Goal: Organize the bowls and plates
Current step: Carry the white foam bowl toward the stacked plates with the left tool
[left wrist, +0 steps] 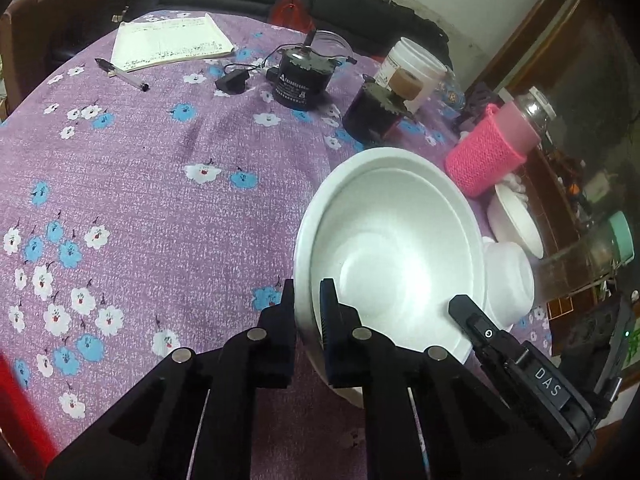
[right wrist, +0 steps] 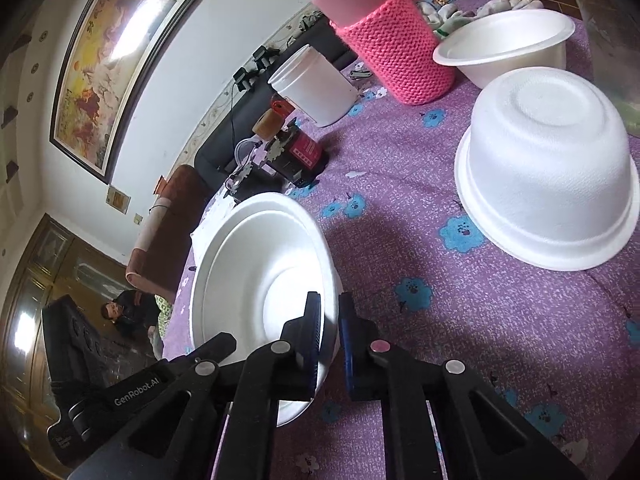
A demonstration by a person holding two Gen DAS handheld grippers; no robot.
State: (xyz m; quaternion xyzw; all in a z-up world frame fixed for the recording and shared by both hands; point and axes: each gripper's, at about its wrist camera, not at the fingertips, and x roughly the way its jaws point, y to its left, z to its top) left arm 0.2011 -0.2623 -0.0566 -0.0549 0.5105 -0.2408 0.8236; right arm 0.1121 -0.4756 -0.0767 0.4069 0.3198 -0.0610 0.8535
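Two nested white foam bowls (left wrist: pixel 392 248) stand upright on the purple flowered tablecloth (left wrist: pixel 160 208). My left gripper (left wrist: pixel 308 298) is shut on their near left rim, one pad outside and one inside. In the right wrist view the same nested bowls (right wrist: pixel 256 272) are seen from the other side, and my right gripper (right wrist: pixel 329 312) is shut on that rim. One of the right gripper's fingers (left wrist: pixel 466 314) shows at the bowls' right edge. Another white bowl (right wrist: pixel 548 176) lies upside down to the right. A third bowl (right wrist: pixel 504 44) stands upright behind it.
A bottle in a pink knitted sleeve (right wrist: pixel 396 48), a white jar (right wrist: pixel 316 84) and a red-black device (right wrist: pixel 300 156) stand behind the bowls. A black motor (left wrist: pixel 300 76), notebook (left wrist: pixel 172 40) and pen (left wrist: pixel 122 74) lie at the far side. The table edge runs close on the right.
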